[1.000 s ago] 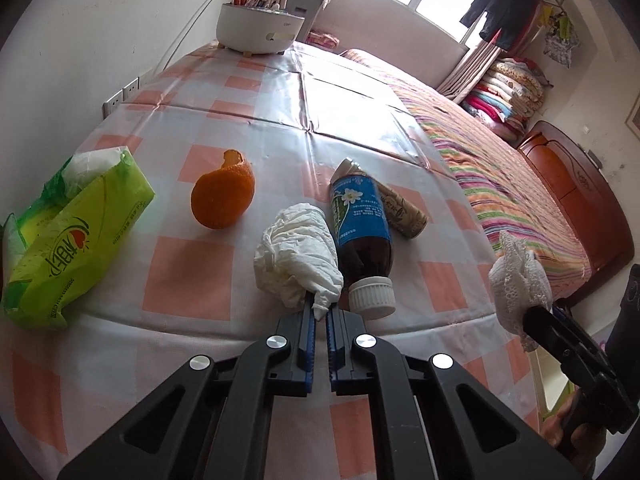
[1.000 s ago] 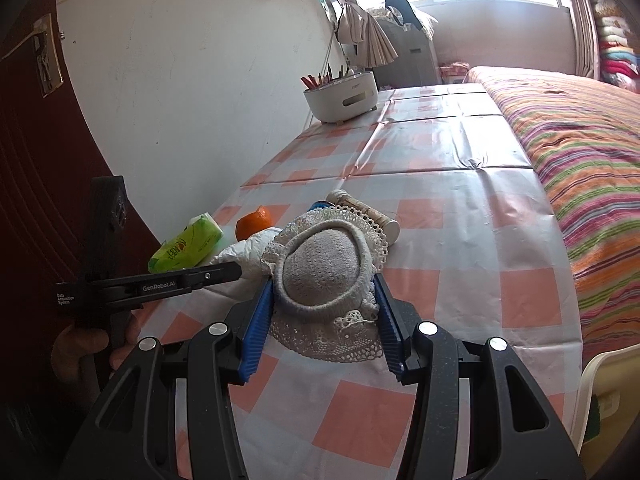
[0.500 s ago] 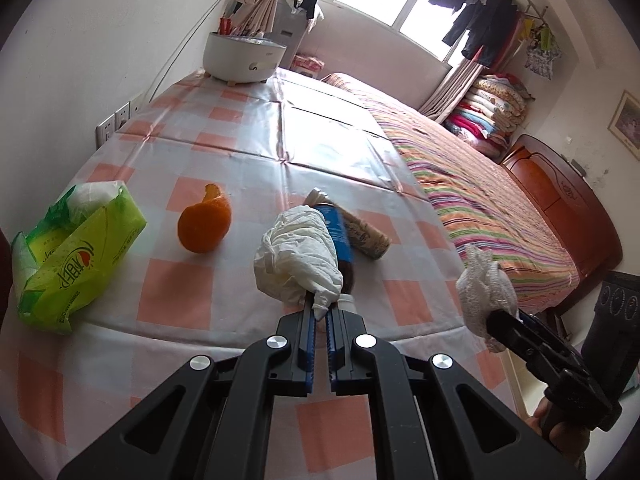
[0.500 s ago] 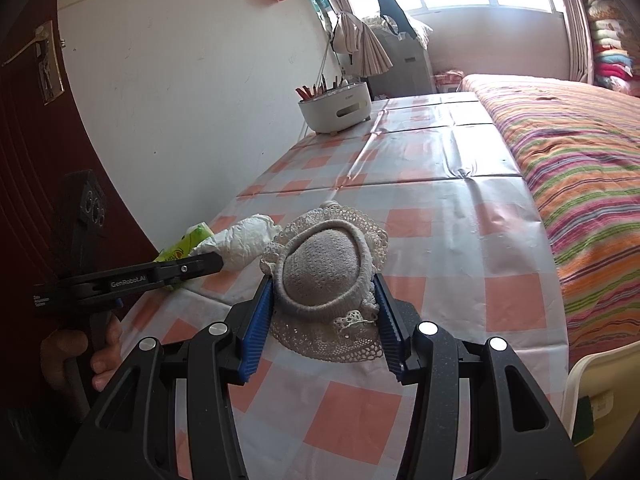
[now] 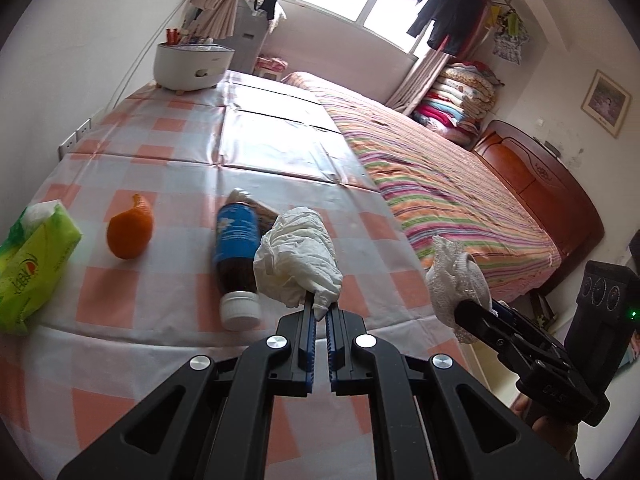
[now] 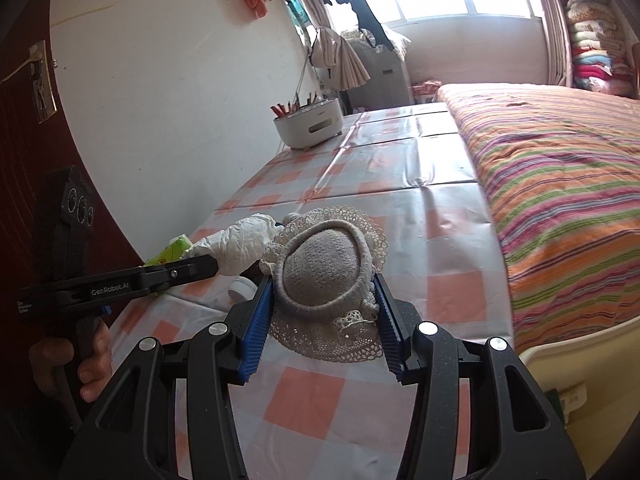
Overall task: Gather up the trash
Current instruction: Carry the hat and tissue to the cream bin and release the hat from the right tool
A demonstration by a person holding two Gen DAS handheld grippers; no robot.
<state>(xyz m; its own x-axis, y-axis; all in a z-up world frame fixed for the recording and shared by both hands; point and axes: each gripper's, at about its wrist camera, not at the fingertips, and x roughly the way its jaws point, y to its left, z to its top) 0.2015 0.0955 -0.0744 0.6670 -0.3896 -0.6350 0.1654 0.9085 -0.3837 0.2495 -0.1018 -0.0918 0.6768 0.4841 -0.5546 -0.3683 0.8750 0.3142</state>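
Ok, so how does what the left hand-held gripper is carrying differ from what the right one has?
The left hand-held gripper pinches a crumpled white tissue by one thin corner, with its jaws almost together. The right hand-held gripper clamps a grey knitted pad with a lace frill across its full width, so its jaws stand well apart. The tissue is wrinkled and shapeless, while the pad is a neat rounded dome. Both are held clear above the checked tablecloth.

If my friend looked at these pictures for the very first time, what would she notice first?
Probably the two things held up over the checked table: the left gripper pinches a crumpled white tissue, and the right gripper squeezes a small lacy knitted hat between its blue fingers. Next, the bright orange fruit lying beside a blue-labelled bottle, and the striped bed along the table's right side.
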